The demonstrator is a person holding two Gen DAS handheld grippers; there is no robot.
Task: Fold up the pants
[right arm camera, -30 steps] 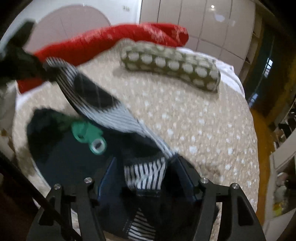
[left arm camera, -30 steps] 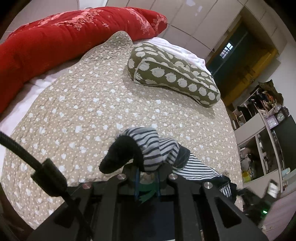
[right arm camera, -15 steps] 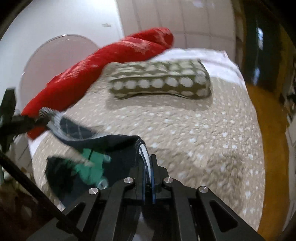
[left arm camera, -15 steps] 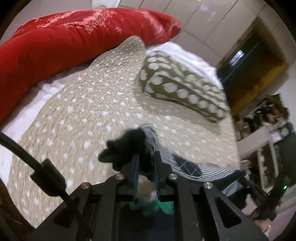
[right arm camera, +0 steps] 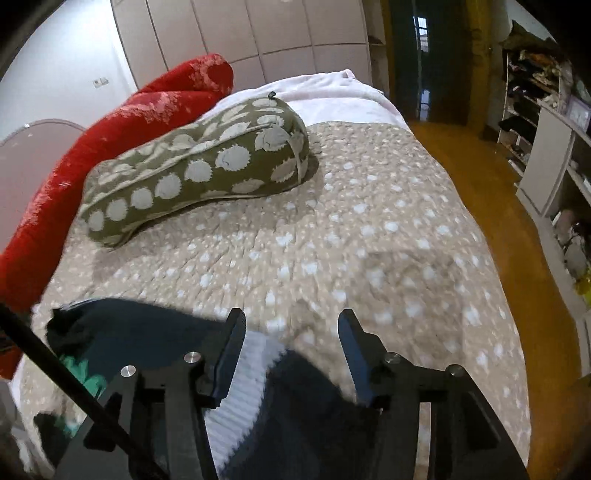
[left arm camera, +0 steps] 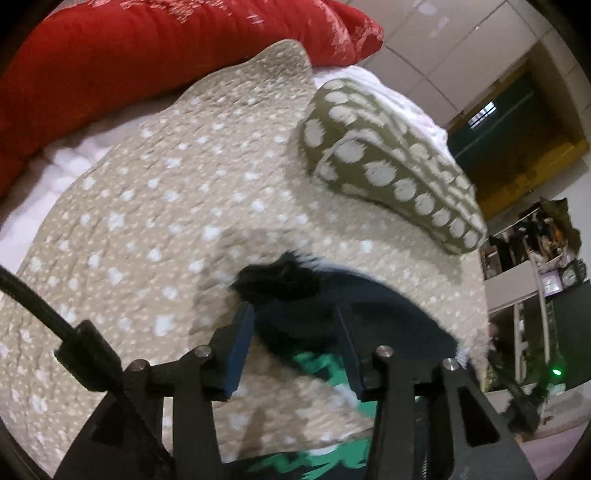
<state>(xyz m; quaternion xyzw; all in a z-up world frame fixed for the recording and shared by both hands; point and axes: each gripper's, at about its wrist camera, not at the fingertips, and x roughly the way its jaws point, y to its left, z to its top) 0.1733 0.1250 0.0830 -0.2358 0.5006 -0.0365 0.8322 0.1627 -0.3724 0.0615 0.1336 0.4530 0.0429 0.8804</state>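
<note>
Here, pants [right arm camera: 147, 332] on dotted beige quilt [right arm camera: 332, 240]; left claw [left arm camera: 295, 332], right claw [right arm camera: 291, 343] opening, released; wardrobe [right arm camera: 240, 29] behind.

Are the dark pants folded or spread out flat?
Folded, at least once: the dark navy pants lie doubled on the beige dotted quilt, striped lining showing.

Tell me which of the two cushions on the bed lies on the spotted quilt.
The olive cushion with pale spots; the long red bolster lies behind it, off the quilt.
</note>
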